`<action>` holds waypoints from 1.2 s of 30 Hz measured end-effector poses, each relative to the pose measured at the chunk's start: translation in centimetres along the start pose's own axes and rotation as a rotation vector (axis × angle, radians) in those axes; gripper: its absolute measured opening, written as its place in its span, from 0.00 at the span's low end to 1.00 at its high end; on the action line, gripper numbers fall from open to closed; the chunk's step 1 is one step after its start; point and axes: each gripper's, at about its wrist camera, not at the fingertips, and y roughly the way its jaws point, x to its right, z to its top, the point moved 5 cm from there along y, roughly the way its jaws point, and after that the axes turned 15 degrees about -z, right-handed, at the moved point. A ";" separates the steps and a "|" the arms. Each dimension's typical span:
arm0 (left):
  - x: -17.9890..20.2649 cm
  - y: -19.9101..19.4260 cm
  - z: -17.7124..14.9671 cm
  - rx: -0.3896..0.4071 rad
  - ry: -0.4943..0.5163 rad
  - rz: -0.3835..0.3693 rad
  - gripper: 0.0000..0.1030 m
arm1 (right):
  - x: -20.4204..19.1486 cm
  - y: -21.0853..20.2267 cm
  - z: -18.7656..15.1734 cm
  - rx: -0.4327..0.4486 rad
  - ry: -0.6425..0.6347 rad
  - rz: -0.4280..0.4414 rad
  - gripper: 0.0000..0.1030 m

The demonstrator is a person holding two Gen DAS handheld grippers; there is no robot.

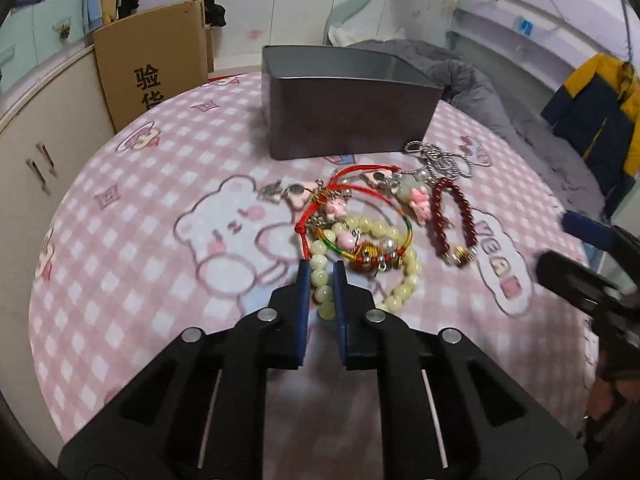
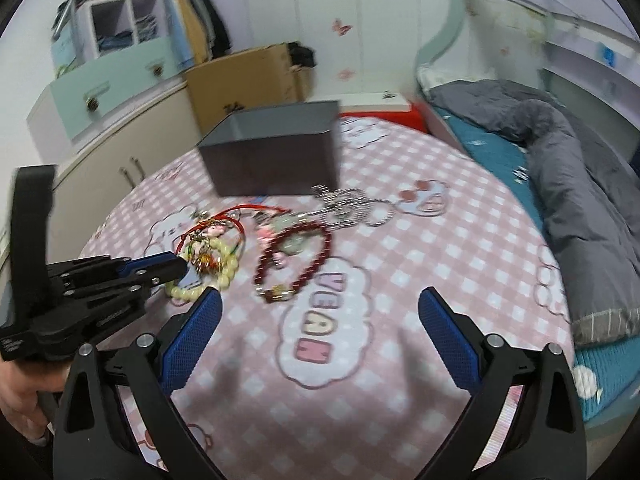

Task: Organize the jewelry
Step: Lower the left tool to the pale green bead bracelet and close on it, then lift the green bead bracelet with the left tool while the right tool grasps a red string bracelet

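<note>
A heap of jewelry lies on the pink checked cloth [image 1: 140,248] in front of an open grey box [image 1: 352,120] [image 2: 276,160]. My left gripper [image 1: 322,270] [image 2: 180,268] is shut on the near side of a pale yellow-green bead bracelet [image 1: 408,276] [image 2: 228,264], with beads showing between the blue pads. Tangled with it are a red cord bracelet [image 1: 352,172] and a multicolour cord with pink charms [image 1: 406,228]. A dark red bead bracelet [image 1: 436,204] [image 2: 324,240] lies to the right, a silver chain [image 1: 444,160] [image 2: 352,208] behind it. My right gripper [image 2: 320,298] is open and empty, just short of the red beads.
A cardboard box [image 1: 160,68] stands at the back left beside a low cabinet [image 1: 40,152]. A bed with a grey quilt [image 2: 560,184] runs along the right side. A yellow and navy jacket [image 1: 600,112] hangs at the far right.
</note>
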 end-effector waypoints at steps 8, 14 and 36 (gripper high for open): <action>-1.1 -3.3 -1.7 0.058 -0.022 -0.028 0.09 | -3.6 1.3 -0.2 -0.029 -0.083 0.035 0.70; -1.6 -3.3 -2.5 0.052 -0.041 -0.020 0.09 | -7.0 1.1 0.4 -0.040 -0.126 0.158 0.59; 0.1 -0.5 -1.7 -0.054 0.099 0.010 0.15 | -5.5 -0.8 3.8 0.003 0.016 0.316 0.02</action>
